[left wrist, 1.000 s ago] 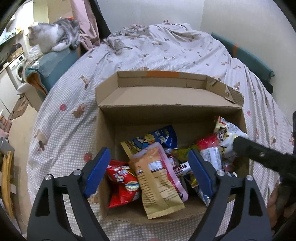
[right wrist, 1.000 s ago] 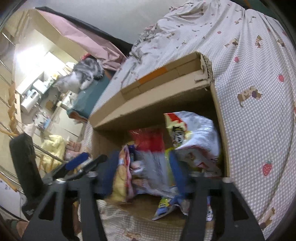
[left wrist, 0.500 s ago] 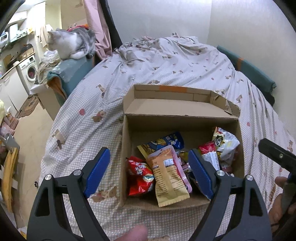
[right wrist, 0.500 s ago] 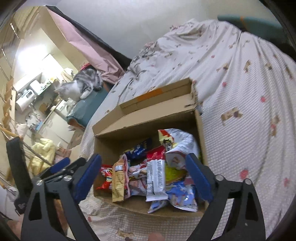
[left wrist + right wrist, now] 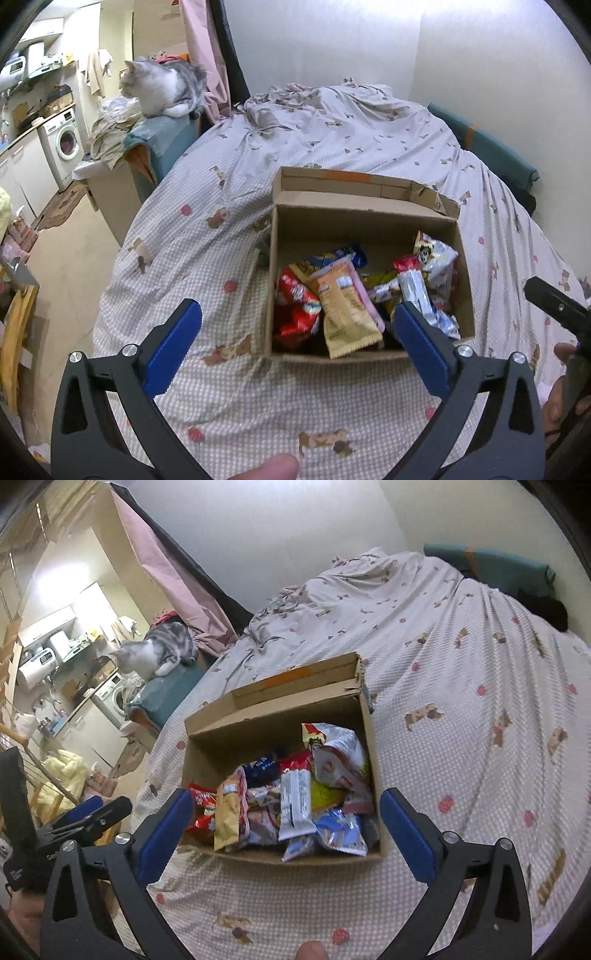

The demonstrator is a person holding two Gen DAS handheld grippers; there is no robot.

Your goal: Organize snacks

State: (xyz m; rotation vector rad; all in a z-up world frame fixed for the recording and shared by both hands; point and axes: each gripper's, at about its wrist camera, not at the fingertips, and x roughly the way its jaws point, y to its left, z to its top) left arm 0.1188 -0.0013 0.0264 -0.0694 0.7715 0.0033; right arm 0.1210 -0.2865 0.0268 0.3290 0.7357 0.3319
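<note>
Right wrist view: tan snack packet (image 5: pixel 229 812) upright, long axis toward the camera.

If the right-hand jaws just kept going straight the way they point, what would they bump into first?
Probably the snack packets piled in the cardboard box on the bed. The right gripper, its jaws opening and empty, aims down into it, though depth is hard to judge.

Print on the snack packets (image 5: pixel 295 805) in the cardboard box (image 5: pixel 207 746) is too small to read.
</note>
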